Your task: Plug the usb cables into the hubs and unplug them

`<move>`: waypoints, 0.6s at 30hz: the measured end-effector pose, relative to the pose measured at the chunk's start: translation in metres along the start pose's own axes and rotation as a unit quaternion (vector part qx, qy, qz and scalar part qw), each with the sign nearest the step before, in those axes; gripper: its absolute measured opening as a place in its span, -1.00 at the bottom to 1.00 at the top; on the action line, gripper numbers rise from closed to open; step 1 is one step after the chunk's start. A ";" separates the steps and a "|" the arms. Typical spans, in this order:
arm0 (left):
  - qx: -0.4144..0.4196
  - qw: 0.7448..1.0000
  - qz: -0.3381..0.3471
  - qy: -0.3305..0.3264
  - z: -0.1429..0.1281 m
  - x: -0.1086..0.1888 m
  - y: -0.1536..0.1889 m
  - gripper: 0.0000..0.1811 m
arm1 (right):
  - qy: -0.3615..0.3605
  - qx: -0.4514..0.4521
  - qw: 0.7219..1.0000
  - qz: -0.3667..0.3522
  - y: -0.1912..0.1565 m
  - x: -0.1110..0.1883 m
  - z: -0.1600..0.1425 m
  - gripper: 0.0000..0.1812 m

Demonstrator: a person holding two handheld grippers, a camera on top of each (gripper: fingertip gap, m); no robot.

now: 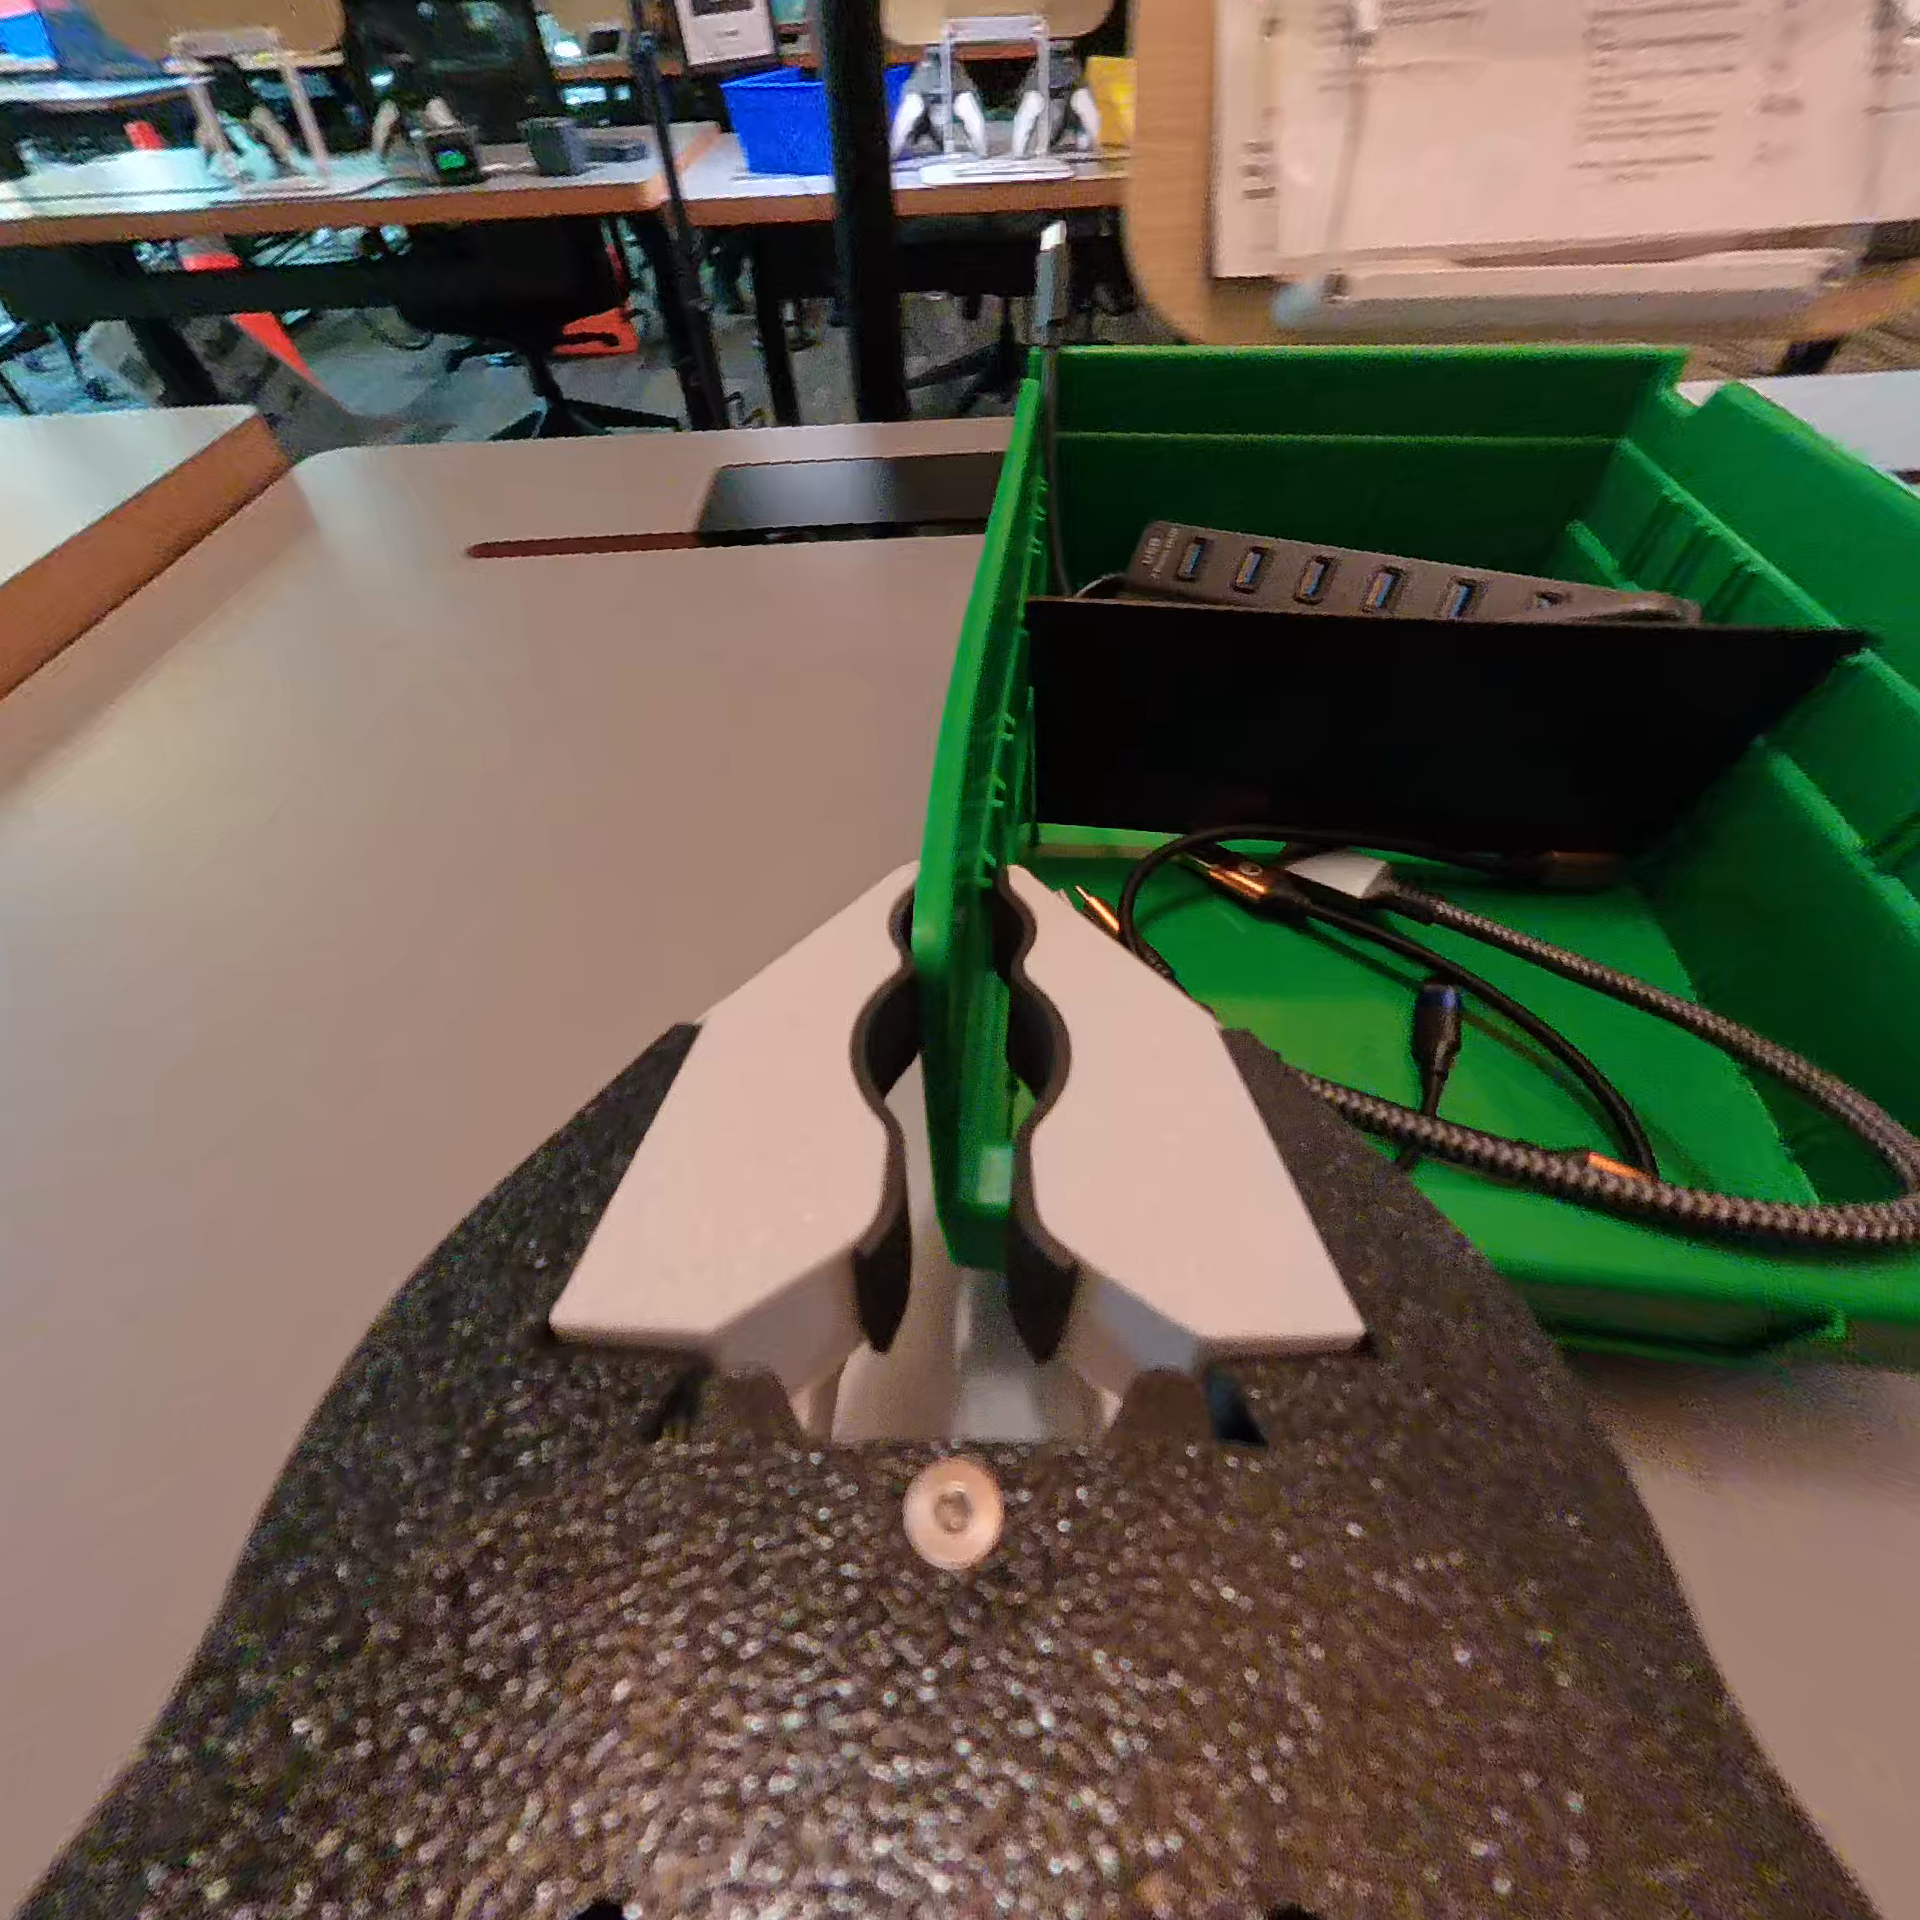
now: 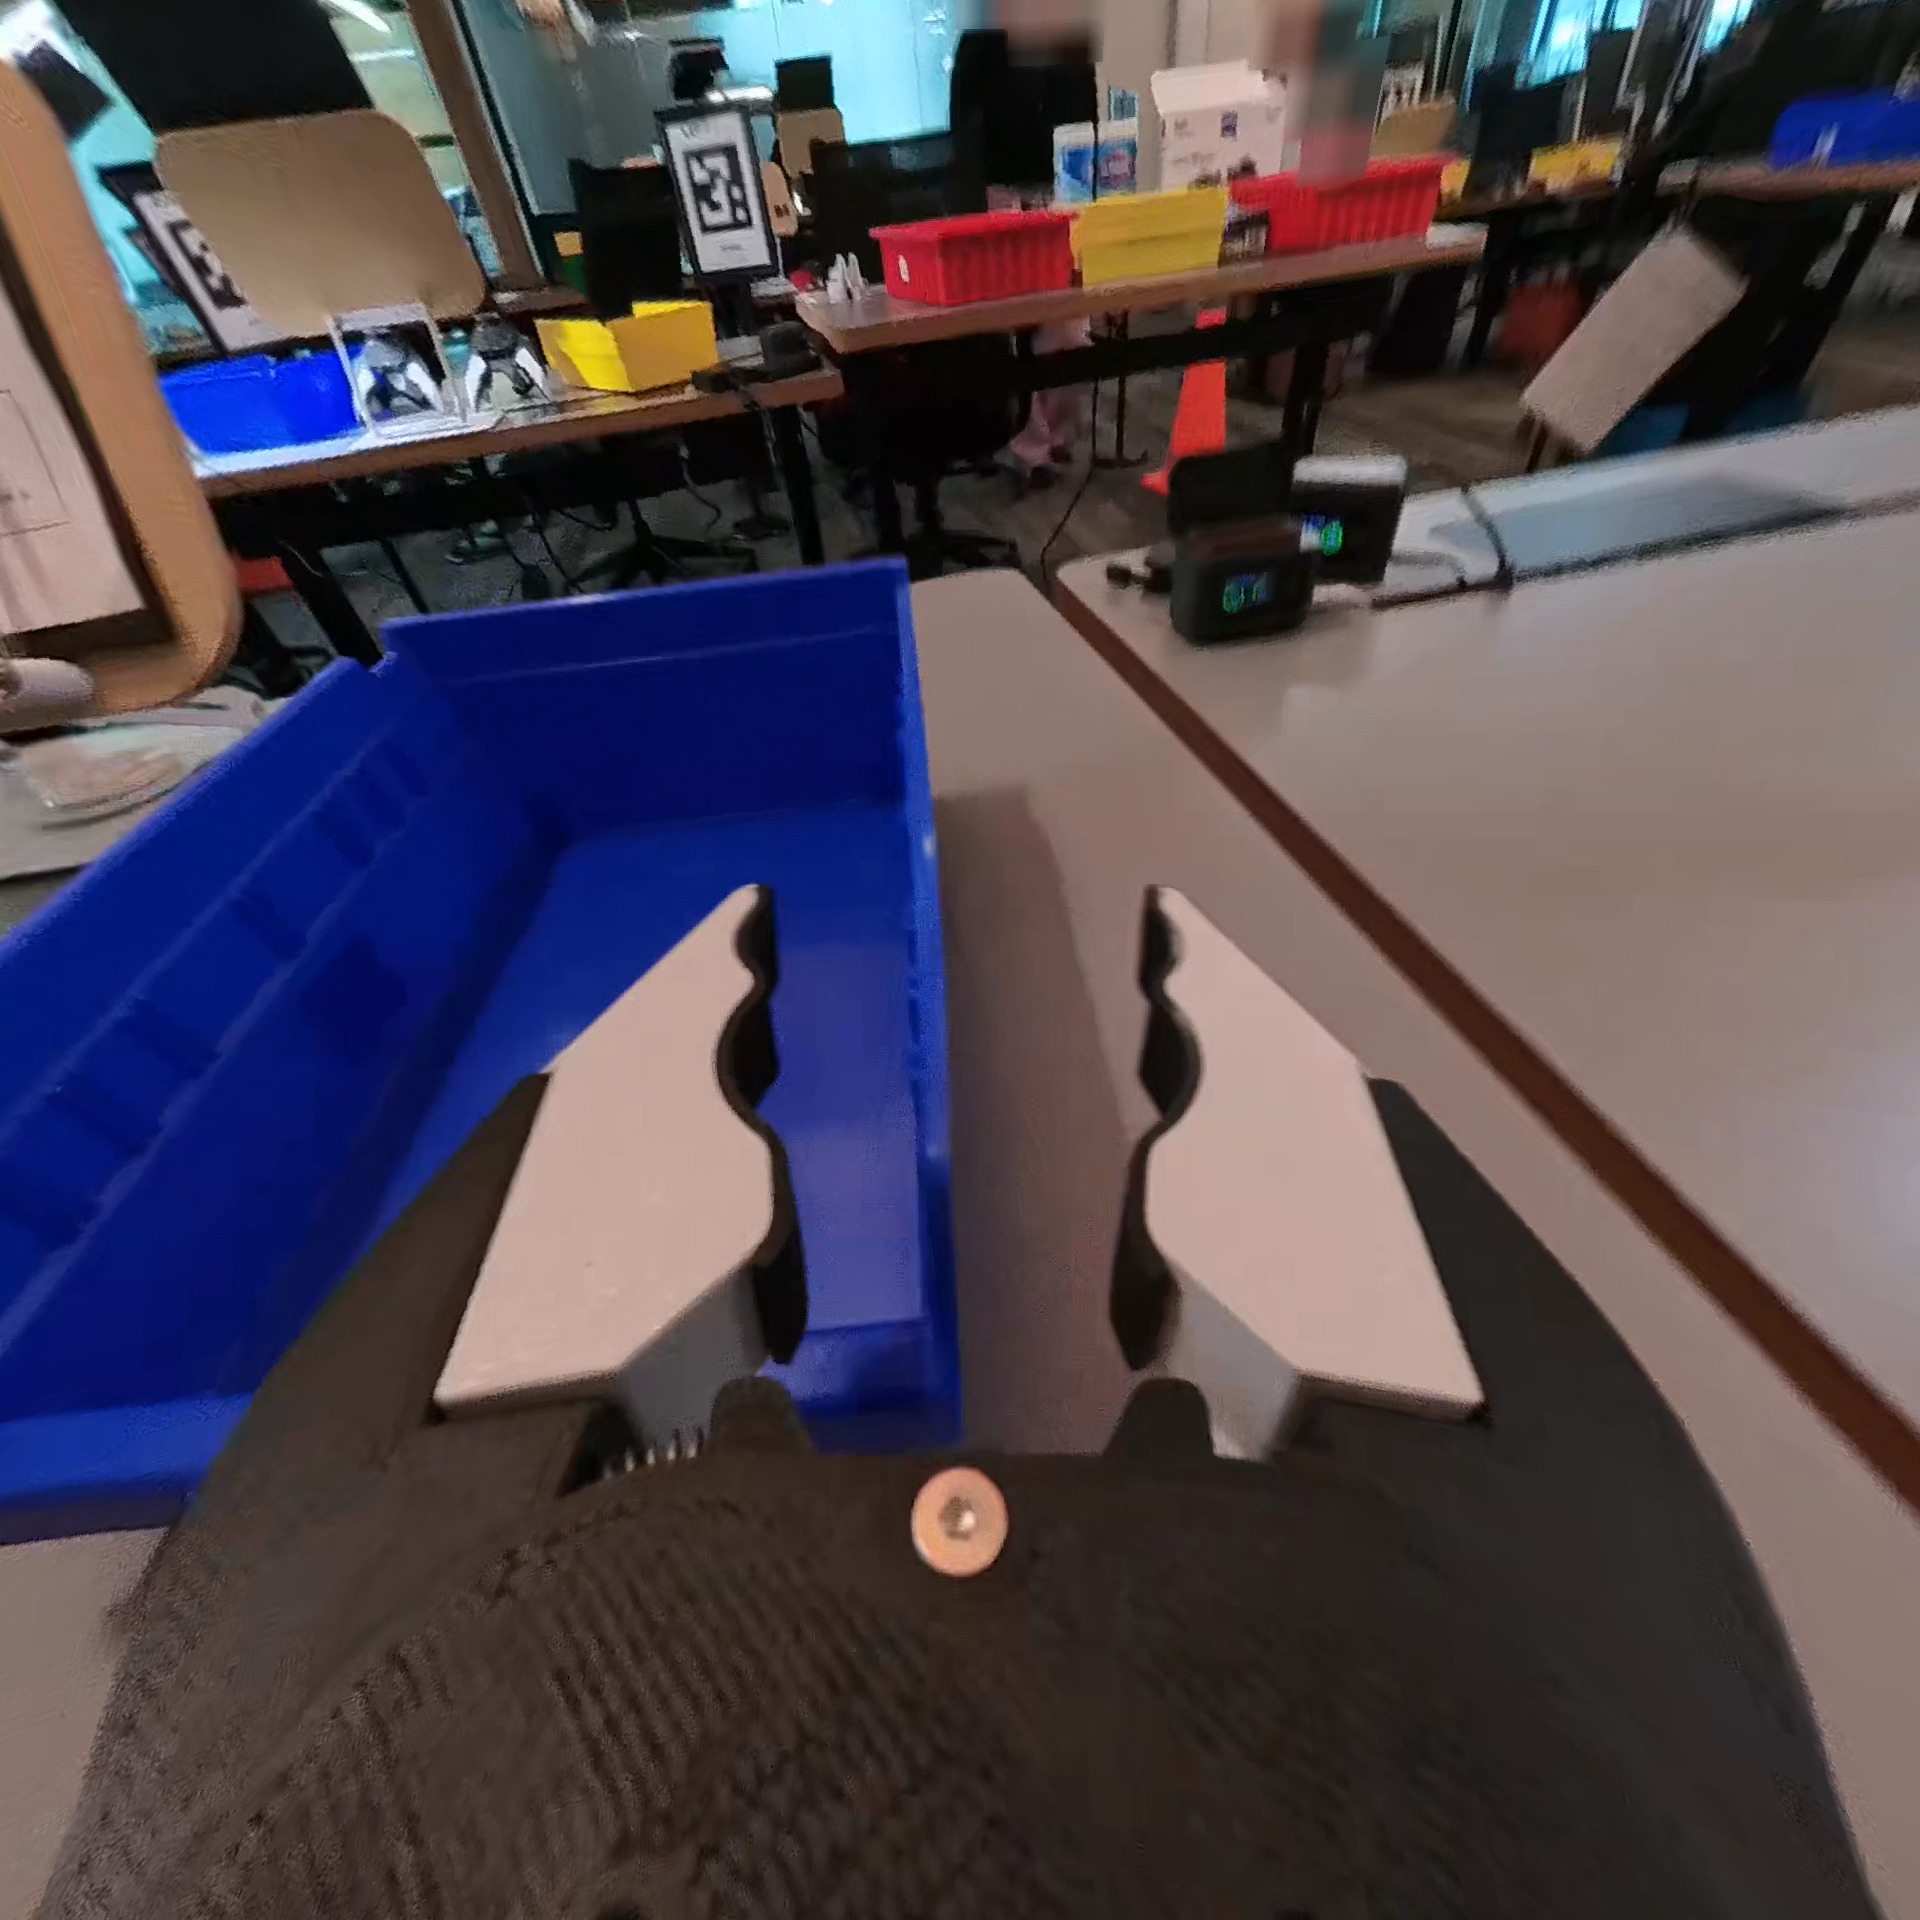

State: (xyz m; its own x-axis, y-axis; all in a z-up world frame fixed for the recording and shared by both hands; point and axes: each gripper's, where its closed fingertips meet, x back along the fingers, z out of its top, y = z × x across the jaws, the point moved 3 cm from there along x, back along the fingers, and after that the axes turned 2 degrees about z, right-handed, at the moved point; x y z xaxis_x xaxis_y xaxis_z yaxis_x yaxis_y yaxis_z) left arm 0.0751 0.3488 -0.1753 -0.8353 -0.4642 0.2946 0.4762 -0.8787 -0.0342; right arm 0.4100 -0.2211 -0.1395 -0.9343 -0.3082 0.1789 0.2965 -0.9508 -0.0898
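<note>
**Left clamped on the green bin wall, right spread and waiting**

Left gripper (image 1: 961, 914) clenched on the near side wall of the green bin (image 1: 1351, 395) — judged a steadying hold, keeping the bin from sliding on the surface (image 1: 468, 779); USB hub (image 1: 1382, 584) lying in the middle compartment behind a black divider (image 1: 1403, 727); loose cables (image 1: 1558, 1039) coiled in the near compartment, none plugged in as far as visible; one connector (image 1: 1049, 275) poking up above the far corner. Right gripper (image 2: 958, 935) released, fingers (image 2: 644, 1164) wide apart, holding nothing — hovering astride the right wall of an empty blue bin (image 2: 675, 707); probably free for picking a cable.
</note>
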 end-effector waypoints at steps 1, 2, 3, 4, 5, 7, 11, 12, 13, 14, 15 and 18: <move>0.004 1.000 0.009 -0.002 0.000 -0.002 -0.013 -0.89 | 0.009 0.022 1.000 0.006 -0.007 0.004 0.010 -0.14; 0.006 1.000 0.018 -0.005 0.000 -0.005 -0.027 -0.88 | 0.020 0.039 0.999 0.017 -0.019 0.009 0.020 -0.08; 0.007 1.000 0.026 -0.010 0.001 -0.007 -0.040 -0.87 | 0.034 0.053 0.997 0.039 -0.034 0.014 0.030 -0.01; 0.010 0.999 0.031 -0.013 0.001 -0.010 -0.053 -0.87 | 0.052 0.064 0.994 0.068 -0.054 0.020 0.040 0.01; 0.018 0.999 0.034 -0.015 0.002 -0.013 -0.065 -0.87 | 0.071 0.071 0.990 0.101 -0.076 0.026 0.050 0.01; 0.025 0.998 0.049 -0.021 0.003 -0.019 -0.090 -0.86 | 0.103 0.089 0.975 0.175 -0.125 0.039 0.062 0.00; 0.032 0.997 0.066 -0.023 0.006 -0.034 -0.133 -0.87 | 0.097 0.114 0.934 0.324 -0.223 0.059 0.046 0.08; 0.033 0.997 0.065 -0.027 0.007 -0.038 -0.141 -0.87 | 0.082 0.114 0.923 0.359 -0.246 0.062 0.035 0.10; 0.031 0.997 0.068 -0.035 0.007 -0.041 -0.149 -0.86 | 0.061 0.112 0.911 0.392 -0.267 0.064 0.022 0.12; 0.025 0.996 0.072 -0.047 0.008 -0.044 -0.155 -0.85 | 0.041 0.107 0.901 0.419 -0.286 0.066 0.008 0.13; 0.015 0.995 0.074 -0.062 0.009 -0.046 -0.159 -0.84 | 0.025 0.102 0.893 0.437 -0.301 0.066 -0.005 0.13; -0.038 0.994 0.080 -0.058 0.036 -0.039 -0.161 -0.73 | -0.005 0.117 0.889 0.443 -0.321 0.058 -0.037 0.11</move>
State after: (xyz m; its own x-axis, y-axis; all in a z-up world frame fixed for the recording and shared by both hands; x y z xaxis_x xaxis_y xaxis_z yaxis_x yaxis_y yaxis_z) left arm 0.0411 0.5129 -0.1471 -0.7109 -0.5871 0.3872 0.5751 -0.8022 -0.1606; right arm 0.2530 0.0673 -0.1365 -0.3123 -0.9384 0.1480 0.9491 -0.3148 0.0066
